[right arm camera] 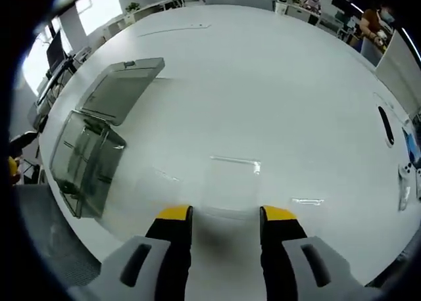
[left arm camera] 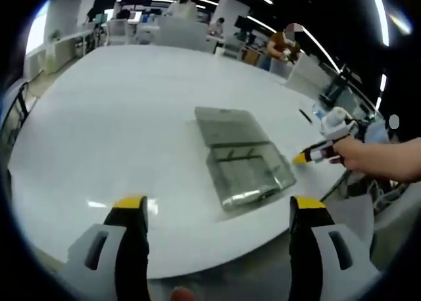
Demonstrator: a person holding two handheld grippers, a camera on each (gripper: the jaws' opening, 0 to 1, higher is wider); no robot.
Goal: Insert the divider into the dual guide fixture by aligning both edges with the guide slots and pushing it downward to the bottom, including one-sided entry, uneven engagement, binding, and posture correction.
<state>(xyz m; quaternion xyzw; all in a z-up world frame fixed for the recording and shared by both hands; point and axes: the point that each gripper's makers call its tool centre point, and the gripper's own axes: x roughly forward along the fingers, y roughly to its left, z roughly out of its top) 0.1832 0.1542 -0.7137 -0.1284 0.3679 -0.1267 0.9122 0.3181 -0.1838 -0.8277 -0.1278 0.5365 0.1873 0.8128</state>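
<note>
In the left gripper view, the left gripper (left arm camera: 219, 212) is low over the near edge of the white table (left arm camera: 118, 117) with its two jaws wide apart and nothing between them. Past it, the clear box fixture (left arm camera: 247, 173) lies on the table with its lid (left arm camera: 227, 125) flat behind it. A hand (left arm camera: 368, 158) holds the right gripper (left arm camera: 301, 158) just beside the box.

In the right gripper view, the right gripper (right arm camera: 225, 213) has its yellow tips on the near edge of the clear divider (right arm camera: 230, 183), which lies flat on the table. I cannot tell if it is squeezing it.
</note>
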